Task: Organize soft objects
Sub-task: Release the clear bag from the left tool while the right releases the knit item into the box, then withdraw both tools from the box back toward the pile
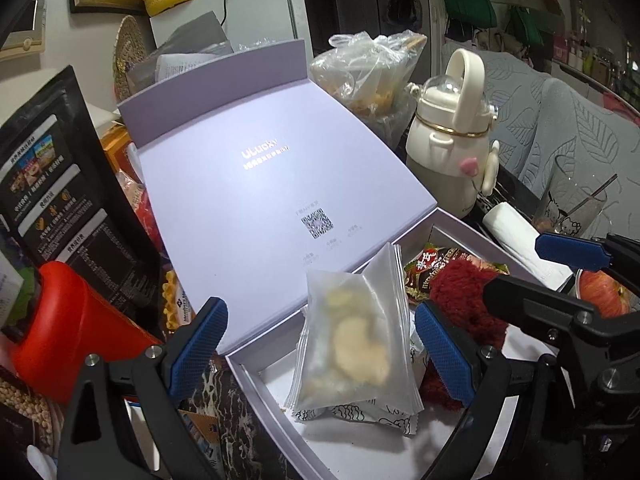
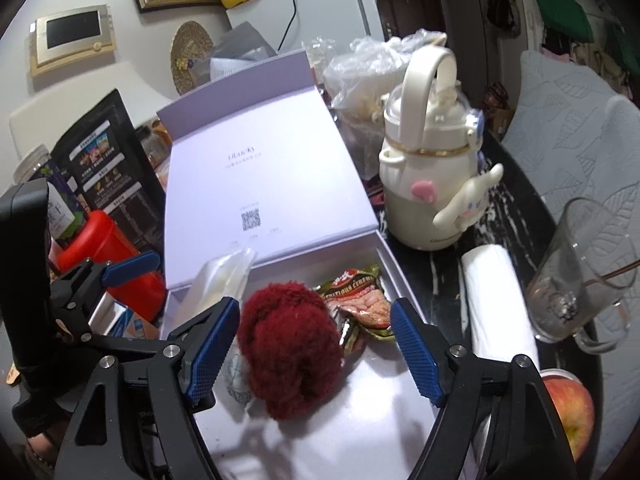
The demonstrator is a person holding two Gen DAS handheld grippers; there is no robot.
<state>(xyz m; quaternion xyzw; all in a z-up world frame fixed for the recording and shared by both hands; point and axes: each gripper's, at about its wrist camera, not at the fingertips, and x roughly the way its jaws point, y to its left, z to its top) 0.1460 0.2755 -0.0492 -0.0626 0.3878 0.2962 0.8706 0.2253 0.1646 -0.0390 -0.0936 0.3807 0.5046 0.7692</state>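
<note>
Right gripper (image 2: pixel 314 346) open above red pompom (image 2: pixel 292 348), apple (image 2: pixel 570 408) (clearer there)

A fuzzy dark-red yarn ball (image 2: pixel 290 354) is seen lying inside an open pale-lilac cardboard box (image 2: pixel 394 268), its lid (image 2: pixel 256 176) folded back. Beside it, a frosted zip pouch of pale snacks (image 1: pixel 352 336) is propped over a white printed packet (image 1: pixel 360 416), and a green-red cereal sachet (image 2: pixel 360 296) lies behind.

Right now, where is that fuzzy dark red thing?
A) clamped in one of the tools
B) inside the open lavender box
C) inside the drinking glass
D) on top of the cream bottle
B: the fuzzy red thing lies on the floor of the open box, beside a snack packet; the right tool stands open around it, pads not touching.
</note>
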